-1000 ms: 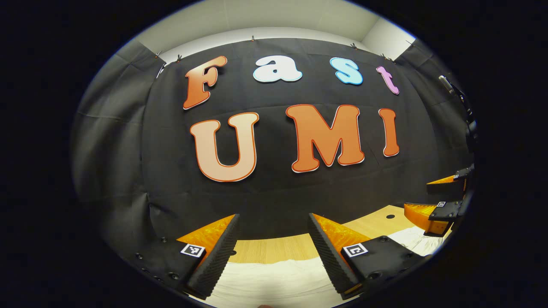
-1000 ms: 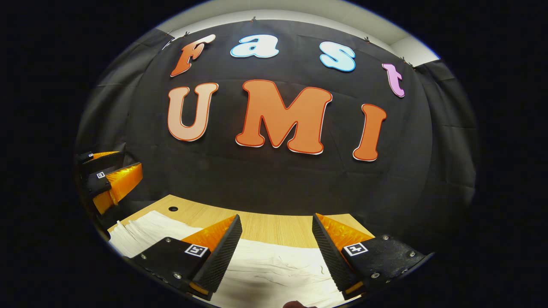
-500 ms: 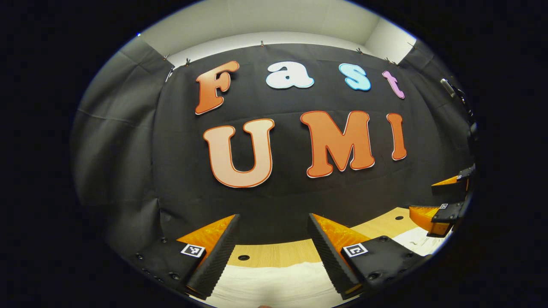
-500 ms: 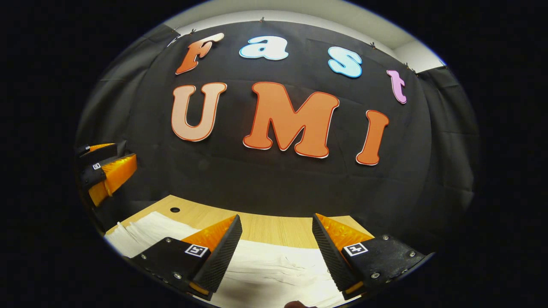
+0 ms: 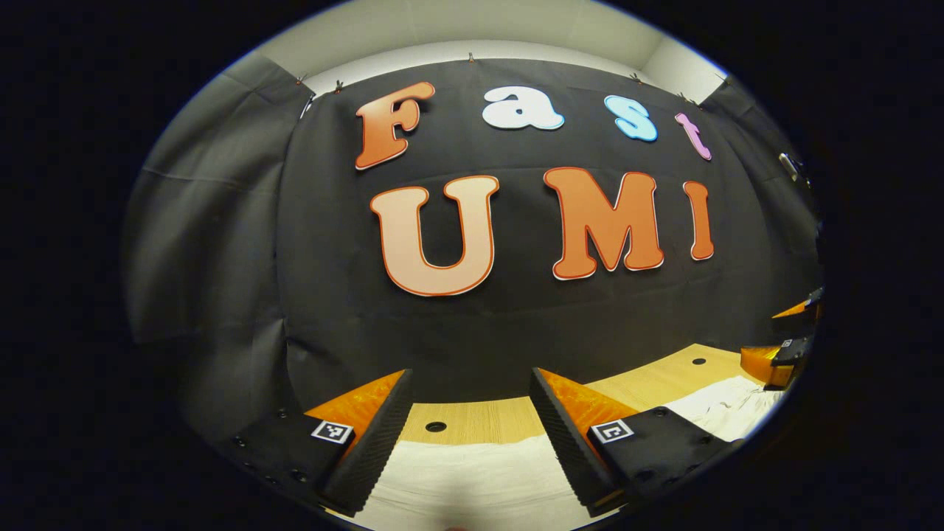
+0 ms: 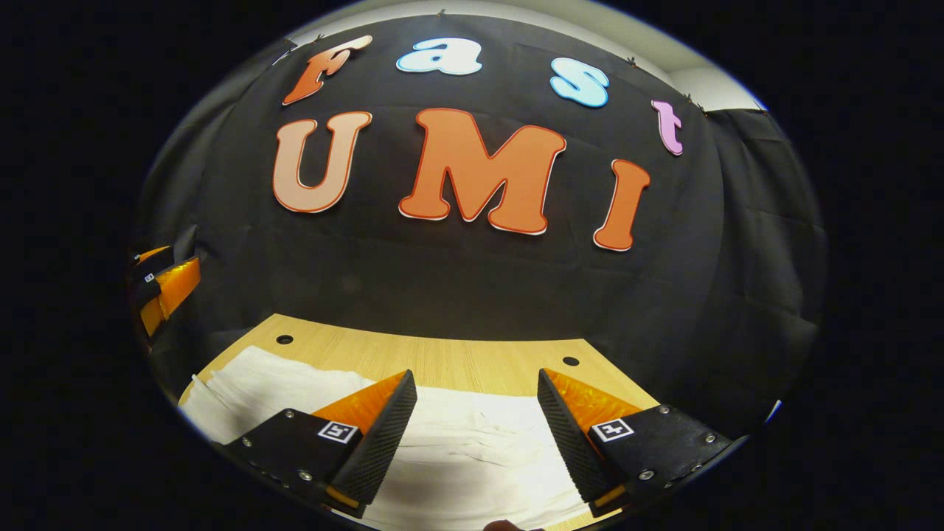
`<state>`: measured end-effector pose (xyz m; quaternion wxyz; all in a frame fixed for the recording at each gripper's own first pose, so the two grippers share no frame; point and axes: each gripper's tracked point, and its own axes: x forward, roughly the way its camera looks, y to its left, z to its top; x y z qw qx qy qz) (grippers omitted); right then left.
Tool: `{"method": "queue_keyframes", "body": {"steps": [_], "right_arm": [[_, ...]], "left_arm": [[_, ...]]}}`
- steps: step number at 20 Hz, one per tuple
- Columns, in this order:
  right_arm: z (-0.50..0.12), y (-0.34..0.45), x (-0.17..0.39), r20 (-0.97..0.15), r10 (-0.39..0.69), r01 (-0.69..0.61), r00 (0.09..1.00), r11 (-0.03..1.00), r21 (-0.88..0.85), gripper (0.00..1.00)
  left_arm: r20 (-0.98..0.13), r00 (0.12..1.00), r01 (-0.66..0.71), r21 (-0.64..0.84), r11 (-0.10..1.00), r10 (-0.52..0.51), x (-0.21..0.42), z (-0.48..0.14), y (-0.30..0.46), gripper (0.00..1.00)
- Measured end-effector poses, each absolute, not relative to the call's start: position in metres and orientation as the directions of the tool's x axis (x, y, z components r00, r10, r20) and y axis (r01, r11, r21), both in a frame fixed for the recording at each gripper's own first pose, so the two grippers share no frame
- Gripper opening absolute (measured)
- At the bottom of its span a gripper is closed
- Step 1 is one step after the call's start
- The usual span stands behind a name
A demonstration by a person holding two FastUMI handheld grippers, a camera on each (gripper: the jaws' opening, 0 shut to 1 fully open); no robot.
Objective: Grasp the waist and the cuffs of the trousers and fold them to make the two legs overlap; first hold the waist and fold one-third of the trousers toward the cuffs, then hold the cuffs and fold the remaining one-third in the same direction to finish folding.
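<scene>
The light wooden table [image 6: 442, 358] shows more of its far edge than a second ago, so both cameras have tipped downward: likely the approach to a first grasp. The white cloth trousers [image 6: 472, 450] lie flat below and ahead of both spread, empty pairs of jaws, the right gripper [image 6: 476, 435] and left gripper [image 5: 468, 435] hovering apart.

Your trousers [image 6: 472, 450]: white, plain, faint grey crease shadows, lower centre of right gripper view. Table [image 6: 442, 361] under them: pale wood, fine straight grain (small dark round holes near far edge). Booth wall cloth [image 5: 221, 243]: black. Strip above cloth, top of frame: off-white.
</scene>
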<state>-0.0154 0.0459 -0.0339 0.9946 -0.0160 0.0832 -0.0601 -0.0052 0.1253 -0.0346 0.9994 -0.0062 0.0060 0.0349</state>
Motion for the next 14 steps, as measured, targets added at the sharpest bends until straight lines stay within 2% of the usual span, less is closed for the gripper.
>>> {"method": "queue_keyframes", "body": {"steps": [2, 4, 7, 14], "right_arm": [[-0.042, 0.05, -0.007, -0.201, -0.06, 0.057, 0.978, 0.998, -0.024, 0.99], [-0.049, 0.043, 0.003, -0.22, -0.042, 0.038, 0.974, 0.999, -0.021, 0.99], [-0.062, 0.026, 0.015, -0.263, -0.037, 0.041, 0.964, 0.999, 0.01, 0.99], [-0.13, -0.061, 0.021, -0.478, -0.16, 0.174, 0.863, 0.985, -0.014, 0.99]], "left_arm": [[-0.06, 0.989, -0.132, 0.016, 0.991, 0.133, 0.002, -0.046, 0.132, 1.0], [-0.143, 0.967, -0.211, 0.03, 0.977, 0.213, 0.003, -0.067, 0.141, 1.0], [-0.261, 0.936, -0.243, 0.011, 0.97, 0.238, 0.005, -0.101, 0.141, 1.0], [-0.479, 0.801, -0.39, 0.039, 0.92, 0.36, -0.022, -0.163, 0.19, 1.0]]}}
